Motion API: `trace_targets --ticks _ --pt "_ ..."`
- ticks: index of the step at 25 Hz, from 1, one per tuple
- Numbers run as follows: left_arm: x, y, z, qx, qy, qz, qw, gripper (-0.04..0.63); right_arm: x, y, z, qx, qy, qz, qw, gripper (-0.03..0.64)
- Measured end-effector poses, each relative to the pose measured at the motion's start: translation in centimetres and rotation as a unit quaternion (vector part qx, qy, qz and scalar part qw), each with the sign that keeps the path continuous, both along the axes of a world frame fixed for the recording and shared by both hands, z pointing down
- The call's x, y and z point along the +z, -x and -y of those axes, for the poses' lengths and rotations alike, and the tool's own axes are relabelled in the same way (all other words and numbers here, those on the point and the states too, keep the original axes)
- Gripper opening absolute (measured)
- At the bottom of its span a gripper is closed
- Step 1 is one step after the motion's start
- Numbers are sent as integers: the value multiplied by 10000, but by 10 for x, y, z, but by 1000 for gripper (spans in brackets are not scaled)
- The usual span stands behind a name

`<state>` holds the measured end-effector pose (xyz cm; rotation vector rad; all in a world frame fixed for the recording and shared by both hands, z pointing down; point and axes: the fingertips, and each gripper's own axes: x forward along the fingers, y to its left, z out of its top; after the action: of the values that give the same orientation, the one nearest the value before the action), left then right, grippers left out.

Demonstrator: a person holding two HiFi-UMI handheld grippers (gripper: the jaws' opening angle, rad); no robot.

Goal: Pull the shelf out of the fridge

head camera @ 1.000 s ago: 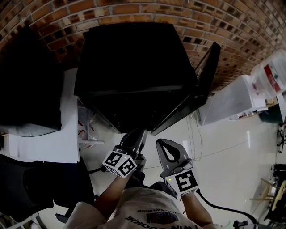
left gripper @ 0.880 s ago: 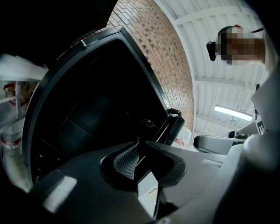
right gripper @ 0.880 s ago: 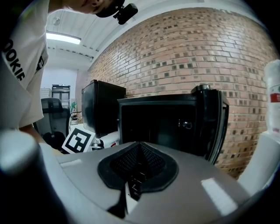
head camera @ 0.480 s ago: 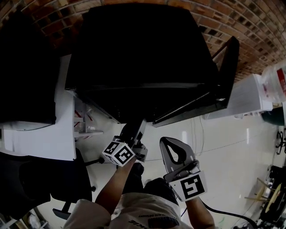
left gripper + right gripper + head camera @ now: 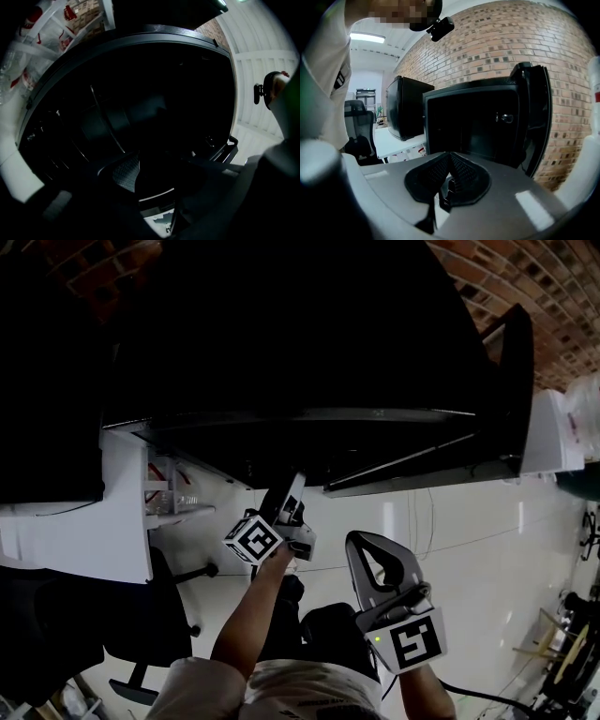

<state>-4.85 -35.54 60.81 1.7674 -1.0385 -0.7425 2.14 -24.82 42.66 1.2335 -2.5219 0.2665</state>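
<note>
While the right hand-held gripper (image 5: pixel 364 545) sits closed, the left hand-held gripper (image 5: pixel 292 488) gapes at the fridge shelf (image 5: pixel 108 129).

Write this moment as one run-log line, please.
fridge door open | left gripper open, facing fridge interior | right gripper shut, empty, away from fridge

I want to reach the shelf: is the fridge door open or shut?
Open. The fridge door stands swung out to the right, and the dark interior shows in the right gripper view.
</note>
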Motion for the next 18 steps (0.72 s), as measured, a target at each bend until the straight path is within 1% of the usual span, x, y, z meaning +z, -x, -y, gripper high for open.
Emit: trace_targets --ticks 3,4,7,9,14,18 --pt "23 2 11 -154 189 -58 9997 153 13 -2 -1 11 82 -40 10000 5" --pt "33 2 15 -198 247 -131 9994 153 18 -2 -3 -10 129 -70 9999 5" --pt "50 0 29 -341 294 -532 9976 160 31 -2 -7 -76 269 -177 9995 5" --pt "54 -1 37 -439 300 -680 9963 163 37 -3 -7 -93 327 -233 9991 5" --pt "59 -3 51 -548 278 -888 9942 164 48 -1 -5 -145 386 -328 9986 5" --pt "64 -1 61 -667 358 -1084 9912 164 52 0 -4 -144 408 -351 9984 5"
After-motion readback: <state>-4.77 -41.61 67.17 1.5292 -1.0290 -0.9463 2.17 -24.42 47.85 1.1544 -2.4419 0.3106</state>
